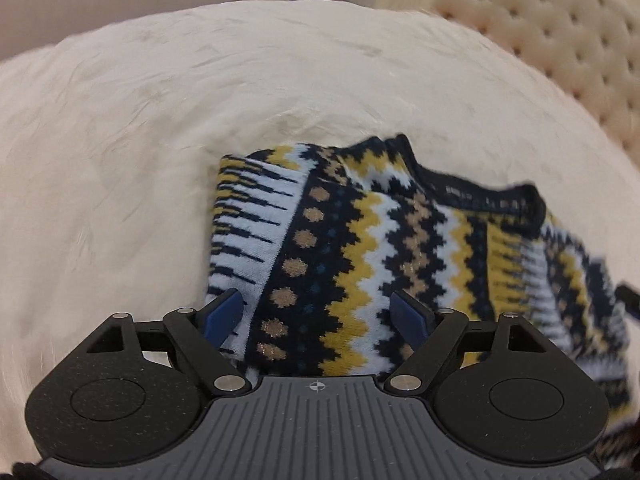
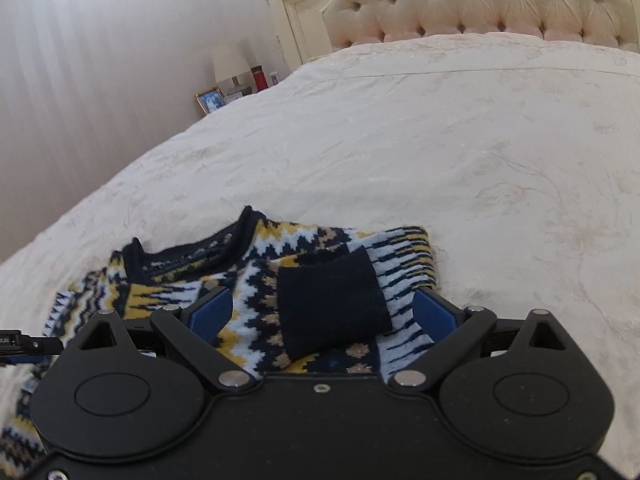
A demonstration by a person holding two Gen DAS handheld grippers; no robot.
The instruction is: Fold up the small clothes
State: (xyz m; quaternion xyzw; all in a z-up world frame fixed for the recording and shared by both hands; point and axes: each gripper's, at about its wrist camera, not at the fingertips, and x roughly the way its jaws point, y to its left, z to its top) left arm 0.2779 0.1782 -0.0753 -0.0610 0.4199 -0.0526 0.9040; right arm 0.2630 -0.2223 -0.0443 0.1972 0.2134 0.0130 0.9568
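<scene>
A small knit sweater (image 1: 360, 248) with navy, yellow, white and tan zigzag bands lies on the cream bedspread (image 1: 160, 120). In the left wrist view my left gripper (image 1: 320, 312) hovers just over its folded left side, jaws wide open and empty. In the right wrist view the sweater (image 2: 256, 280) shows its navy collar at the left and a sleeve folded across the body with a navy cuff (image 2: 332, 304) on top. My right gripper (image 2: 324, 312) is open, its blue pads either side of that cuff, holding nothing. The left gripper's tip (image 2: 28, 346) shows at the far left.
A tufted cream headboard (image 2: 480, 0) stands at the bed's far end. A nightstand beside it holds a lamp (image 2: 230, 66), a framed photo (image 2: 210, 100) and a red bottle (image 2: 260, 78). White curtains (image 2: 60, 60) hang at the left.
</scene>
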